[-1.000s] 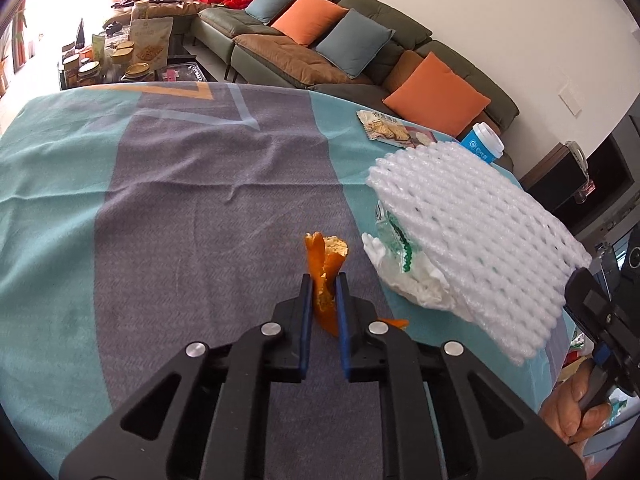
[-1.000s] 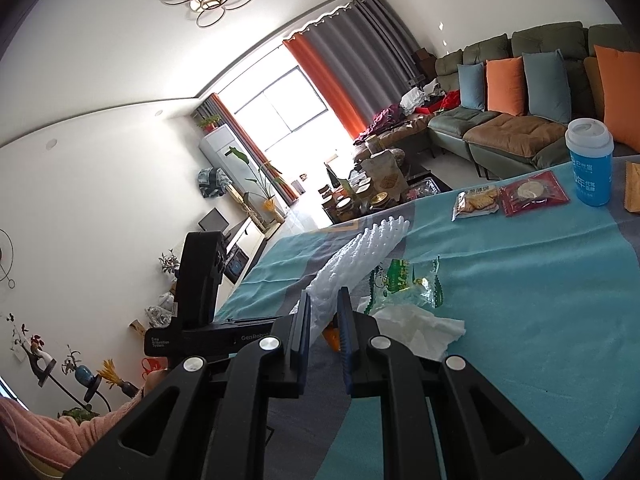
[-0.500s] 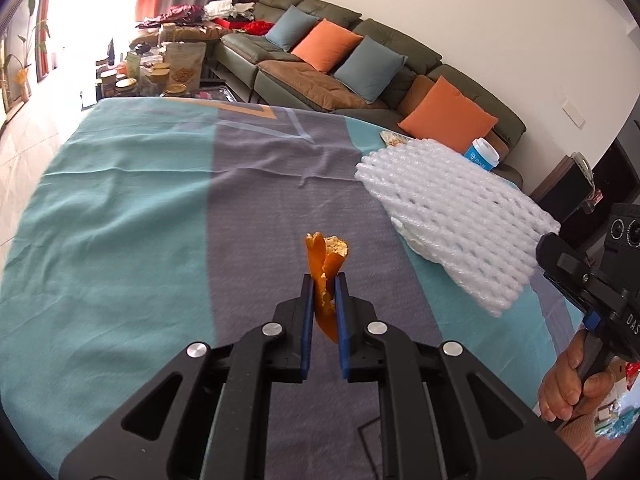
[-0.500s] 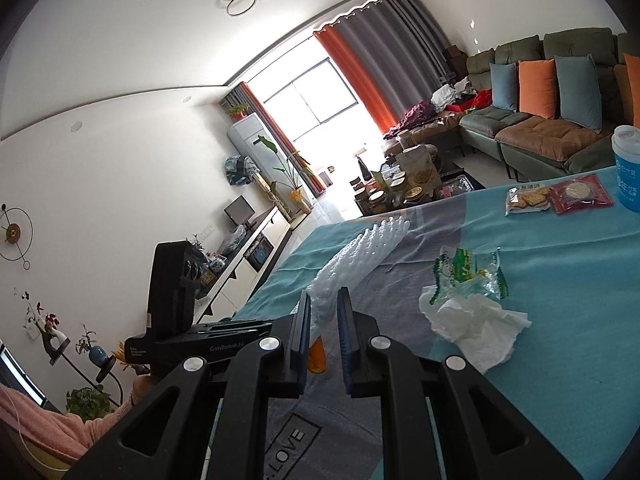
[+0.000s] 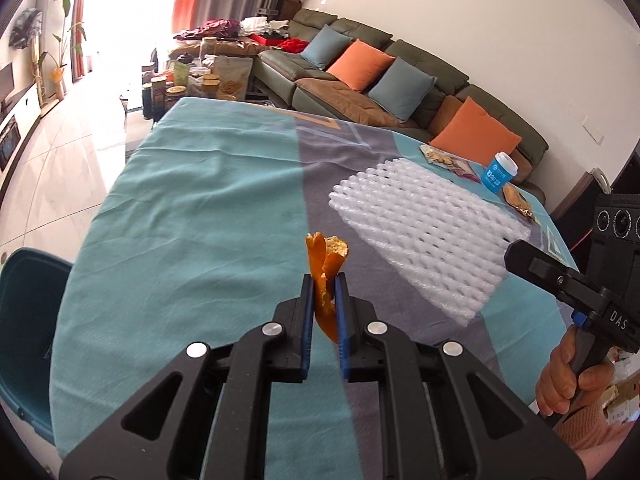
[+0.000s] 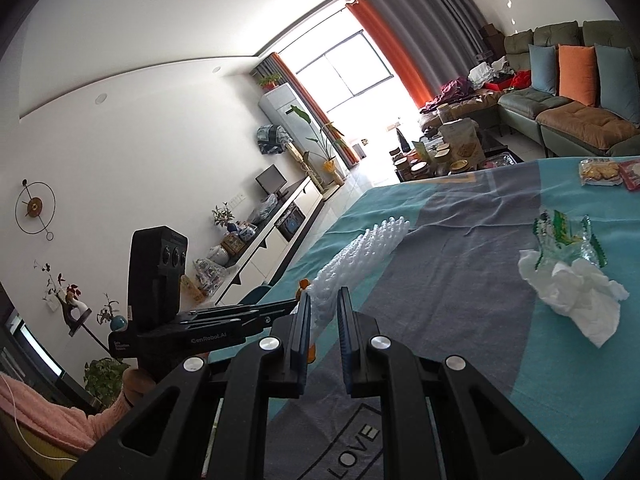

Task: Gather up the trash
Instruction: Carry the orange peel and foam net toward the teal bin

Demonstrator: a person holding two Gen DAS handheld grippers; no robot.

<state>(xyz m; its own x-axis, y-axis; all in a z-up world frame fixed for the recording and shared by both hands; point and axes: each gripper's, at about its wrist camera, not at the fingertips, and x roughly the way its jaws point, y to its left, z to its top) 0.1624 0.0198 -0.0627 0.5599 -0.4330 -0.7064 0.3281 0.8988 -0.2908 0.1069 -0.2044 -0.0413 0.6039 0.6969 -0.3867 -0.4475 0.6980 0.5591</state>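
My left gripper [image 5: 323, 280] is shut on a strip of orange peel [image 5: 325, 264] and holds it above the teal and grey tablecloth [image 5: 192, 216]. My right gripper [image 6: 323, 296] is shut on a white foam fruit net [image 6: 352, 256], held above the table; the net also shows in the left wrist view [image 5: 424, 232], to the right of the peel. A crumpled white tissue [image 6: 572, 292] and a clear green-printed wrapper [image 6: 564, 236] lie on the cloth to the right of the right gripper.
Snack packets [image 6: 600, 170] and a blue cup [image 5: 500, 172] sit near the table's far edge. A teal chair [image 5: 28, 320] stands at the table's left side. A sofa [image 5: 400, 92] and a cluttered coffee table [image 5: 200, 80] lie beyond.
Both grippers have pulled back and left from the tissue and wrapper, each keeping its hold. The tissue and wrapper stay on the cloth, now farther to the right in the right wrist view.
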